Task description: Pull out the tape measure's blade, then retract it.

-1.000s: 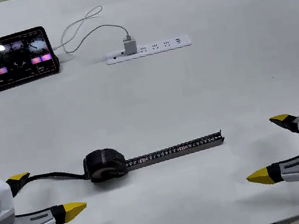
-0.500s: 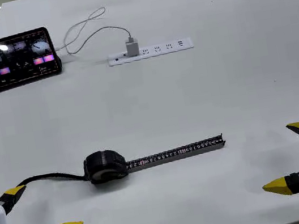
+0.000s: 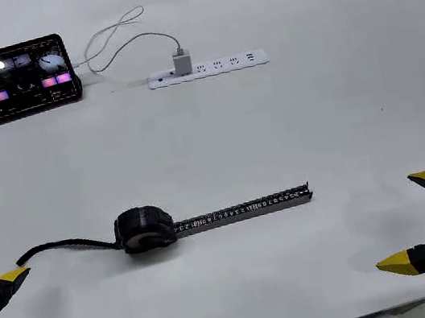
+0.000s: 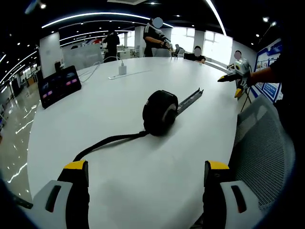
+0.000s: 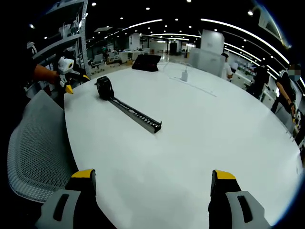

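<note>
A black tape measure (image 3: pixel 144 228) lies on the white table (image 3: pixel 273 132), its dark blade (image 3: pixel 243 208) pulled out to the right and lying flat, a black strap (image 3: pixel 62 248) trailing left. In the left gripper view the case (image 4: pixel 160 111) sits ahead with the blade (image 4: pixel 189 99) beyond it. In the right gripper view the blade's end (image 5: pixel 155 126) points toward me, the case (image 5: pixel 105 88) behind. My left gripper (image 3: pixel 40 306) is open at the table's front left, well short of the strap. My right gripper (image 3: pixel 414 218) is open at the front right, apart from the blade's tip.
A tablet (image 3: pixel 18 79) with a lit screen stands at the back left. A white power strip (image 3: pixel 208 67) with a charger and cable lies at the back middle. A grey mesh chair (image 5: pixel 33 152) is by the table's near edge. Several people stand in the background.
Both grippers have drawn back toward the table's near edge, away from the tape measure. The tape measure lies as before with its blade out.
</note>
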`<state>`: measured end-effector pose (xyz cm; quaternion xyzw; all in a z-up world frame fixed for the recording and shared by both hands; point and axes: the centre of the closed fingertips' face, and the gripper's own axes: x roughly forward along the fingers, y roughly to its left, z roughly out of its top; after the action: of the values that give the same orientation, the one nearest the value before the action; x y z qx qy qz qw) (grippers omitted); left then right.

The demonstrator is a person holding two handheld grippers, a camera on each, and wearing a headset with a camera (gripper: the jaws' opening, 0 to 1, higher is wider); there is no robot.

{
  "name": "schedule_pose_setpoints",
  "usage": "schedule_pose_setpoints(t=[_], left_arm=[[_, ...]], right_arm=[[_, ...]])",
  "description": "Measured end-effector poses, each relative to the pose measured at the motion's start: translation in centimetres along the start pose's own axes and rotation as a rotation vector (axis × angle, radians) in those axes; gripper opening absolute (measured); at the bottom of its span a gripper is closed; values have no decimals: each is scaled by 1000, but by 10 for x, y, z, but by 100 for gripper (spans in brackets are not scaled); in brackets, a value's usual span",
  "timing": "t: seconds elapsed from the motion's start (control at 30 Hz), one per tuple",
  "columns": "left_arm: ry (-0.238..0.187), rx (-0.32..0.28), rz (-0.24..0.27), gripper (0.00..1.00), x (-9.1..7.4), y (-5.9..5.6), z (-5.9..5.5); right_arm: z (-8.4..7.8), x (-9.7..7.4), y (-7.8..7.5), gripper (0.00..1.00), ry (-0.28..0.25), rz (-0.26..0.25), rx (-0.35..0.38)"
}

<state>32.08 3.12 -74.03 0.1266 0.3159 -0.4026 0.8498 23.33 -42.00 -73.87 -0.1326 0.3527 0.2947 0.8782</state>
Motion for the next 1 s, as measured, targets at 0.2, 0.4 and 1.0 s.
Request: schedule_pose_setpoints(t=[0.2,0.4,1.0], left_arm=[[-8,-9,11,99,0,-1,2],[3,-6,-7,99,2,-5,-2],[11,-12,-12,99,1,-6,0]], right_arm=[[-11,-2,4,99,20,18,-15],[-8,-5,4,99,7,8,-6],[-10,-7,7,99,27,14,12]])
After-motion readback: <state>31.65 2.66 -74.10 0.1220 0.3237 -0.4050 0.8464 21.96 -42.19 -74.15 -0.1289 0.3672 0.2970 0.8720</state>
